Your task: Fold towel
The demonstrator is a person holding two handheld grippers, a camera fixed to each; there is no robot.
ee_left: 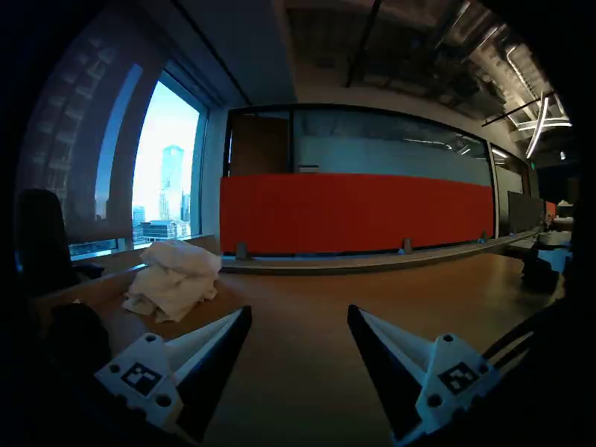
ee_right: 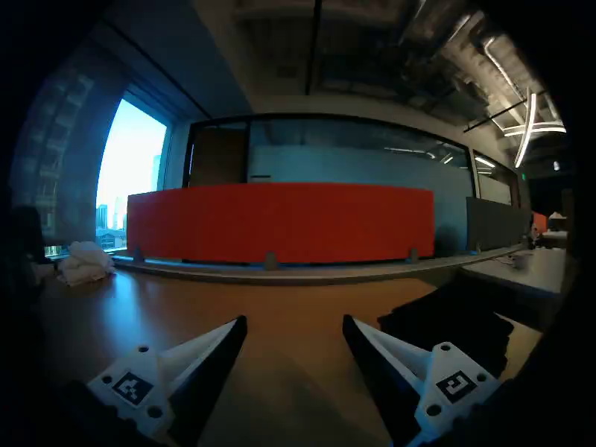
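Here our left gripper (ee_left: 298, 308) and right gripper (ee_right: 294, 319) both gape empty over the wooden desk (ee_left: 313, 350), and the crumpled white towel (ee_left: 175, 279), heaped near the window (ee_left: 167, 179), looks soft, light and limp, so we'd pinch a loose edge.

left gripper (ee_left: 298, 308): fingers (ee_left: 201, 343) were white, pointed, black inside | each bore a square black-white marker (ee_left: 141, 378), screw holes (ee_left: 151, 338) | right gripper (ee_right: 293, 319): looked alike
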